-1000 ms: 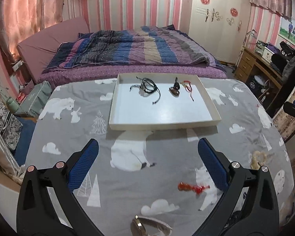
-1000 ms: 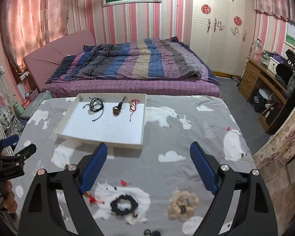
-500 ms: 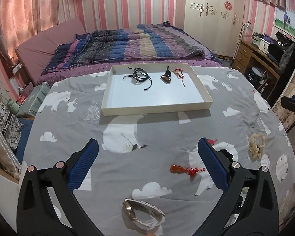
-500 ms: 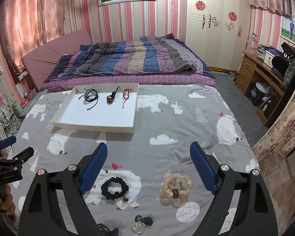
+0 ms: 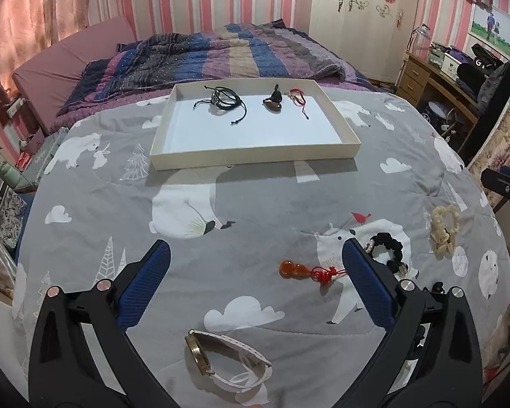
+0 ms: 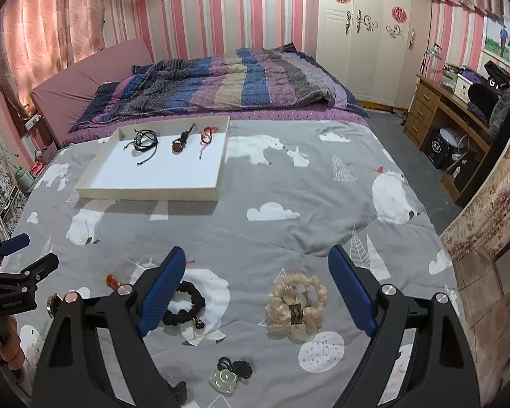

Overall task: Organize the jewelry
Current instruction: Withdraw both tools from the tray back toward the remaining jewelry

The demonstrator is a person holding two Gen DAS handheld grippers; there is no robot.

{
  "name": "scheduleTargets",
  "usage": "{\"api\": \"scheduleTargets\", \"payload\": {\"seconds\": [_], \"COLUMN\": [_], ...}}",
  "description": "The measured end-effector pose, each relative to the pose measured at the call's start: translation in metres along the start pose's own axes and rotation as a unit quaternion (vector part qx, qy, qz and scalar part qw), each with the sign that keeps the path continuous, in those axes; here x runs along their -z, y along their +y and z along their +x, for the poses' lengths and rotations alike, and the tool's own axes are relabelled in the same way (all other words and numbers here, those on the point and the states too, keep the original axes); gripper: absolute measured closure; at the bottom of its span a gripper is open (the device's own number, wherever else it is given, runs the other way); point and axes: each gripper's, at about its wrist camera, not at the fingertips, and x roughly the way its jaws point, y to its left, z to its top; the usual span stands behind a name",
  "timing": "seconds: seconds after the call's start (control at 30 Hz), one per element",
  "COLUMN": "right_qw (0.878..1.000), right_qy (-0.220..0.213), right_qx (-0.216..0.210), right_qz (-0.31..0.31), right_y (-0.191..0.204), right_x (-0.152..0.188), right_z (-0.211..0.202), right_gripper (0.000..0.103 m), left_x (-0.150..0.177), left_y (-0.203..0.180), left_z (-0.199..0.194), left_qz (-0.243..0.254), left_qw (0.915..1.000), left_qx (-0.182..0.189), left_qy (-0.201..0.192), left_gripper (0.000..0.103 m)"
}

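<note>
A shallow cream tray (image 5: 255, 156) (image 6: 146, 193) lies on the grey bear-print cover, holding a black cord bracelet (image 5: 225, 99), a dark pendant (image 5: 273, 102) and a red string (image 5: 297, 97). My left gripper (image 5: 255, 258) hangs open above the cover; an orange gourd charm with a red knot (image 5: 295, 270) lies between its fingers, and a white-strap watch (image 5: 227, 363) lies nearer the camera. My right gripper (image 6: 256, 265) is open over a cream scrunchie (image 6: 297, 307), with a black scrunchie (image 6: 185, 302) by its left finger. A pale jade pendant on black cord (image 6: 226, 375) lies closer in.
A bed with a striped quilt (image 6: 221, 81) stands behind the covered surface. A wardrobe (image 6: 370, 34) and a wooden desk (image 6: 452, 108) are at the right. The other gripper (image 6: 13, 282) shows at the right wrist view's left edge, held by a hand (image 6: 8, 346).
Both grippers have come down and drawn back from the tray. The watch, the gourd charm and both scrunchies now sit higher and larger in view. Both jaws keep the same width.
</note>
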Motion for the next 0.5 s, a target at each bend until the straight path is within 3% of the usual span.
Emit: {"api": "scheduleTargets", "payload": {"seconds": [0.5], "right_qw": [0.999], "right_qy": [0.035], "right_qx": [-0.009], "right_qz": [-0.003], "right_y": [0.006], "right_x": [0.018], "right_z": [0.032], "right_gripper": [0.017], "left_x": [0.010], "left_y": [-0.012], "left_z": [0.021], "left_qz": [0.009], "left_qw": [0.9997], "left_qx": [0.017], "left_qy": [0.018], "left_gripper": [0.003]}}
